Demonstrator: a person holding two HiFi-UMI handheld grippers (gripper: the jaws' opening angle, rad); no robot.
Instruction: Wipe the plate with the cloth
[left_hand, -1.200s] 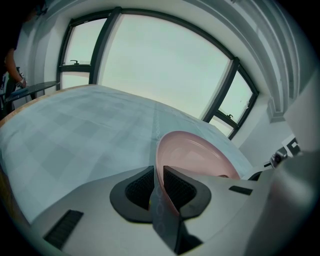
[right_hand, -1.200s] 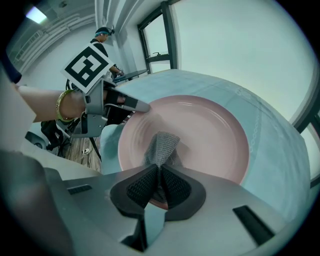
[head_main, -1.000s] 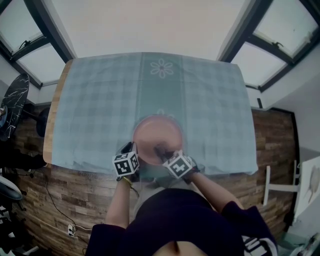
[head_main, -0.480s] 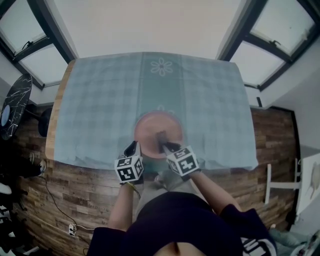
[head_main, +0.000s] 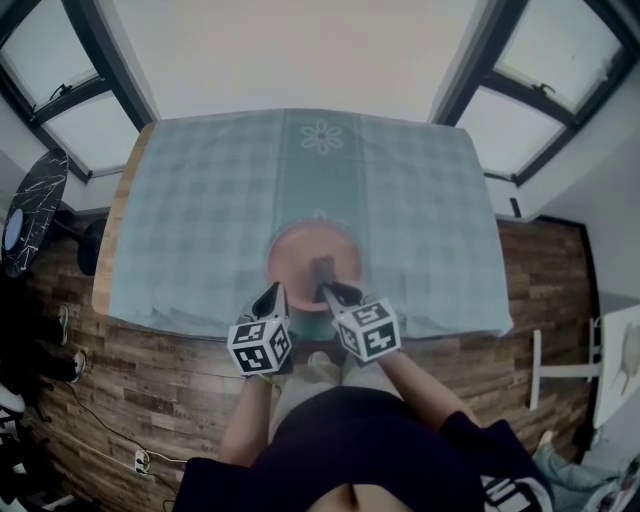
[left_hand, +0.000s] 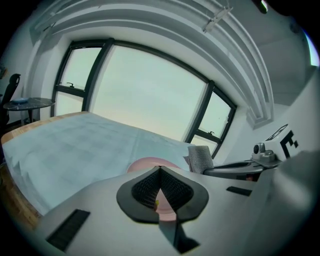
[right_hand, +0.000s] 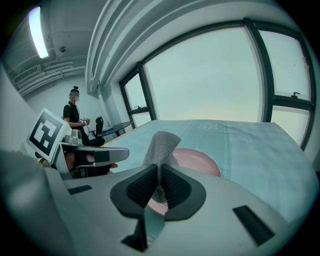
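Left gripper (head_main: 272, 293) is seen in the head view at the 7 o'clock side of the plate (head_main: 298, 252), just off its rim. Its jaws are brought fully together and nothing is held. This is confirmed in the left gripper view, where the ribbed pads (left_hand: 146, 190) are met at their tips and only a sliver of pink plate (left_hand: 145, 163) is seen beyond them.

The plate is set on a checked blue-green tablecloth (head_main: 200, 200), toward 6 o'clock from the table's middle, with a flower motif (head_main: 322, 137) printed at the cloth's 12 o'clock end. A strip of bare wooden table edge (head_main: 107, 255) is shown only in the head view, at 9 o'clock.

At the plate's 6 o'clock, the right gripper (head_main: 330, 291) is clamped on the grey mesh cloth (head_main: 322, 268), which is held over the near part of the plate. Whether cloth and plate touch cannot be told from above. In the right gripper view the cloth (right_hand: 161, 145) is pinched between closed pads and stands up out of them, with the plate (right_hand: 202, 161) beyond. The left gripper view alone shows this cloth (left_hand: 201, 158) side-on, at the plate's 3 o'clock.

Only the right gripper view takes in a person (right_hand: 75, 117) standing far off at 9 o'clock and the left gripper's marker cube (right_hand: 44, 132).
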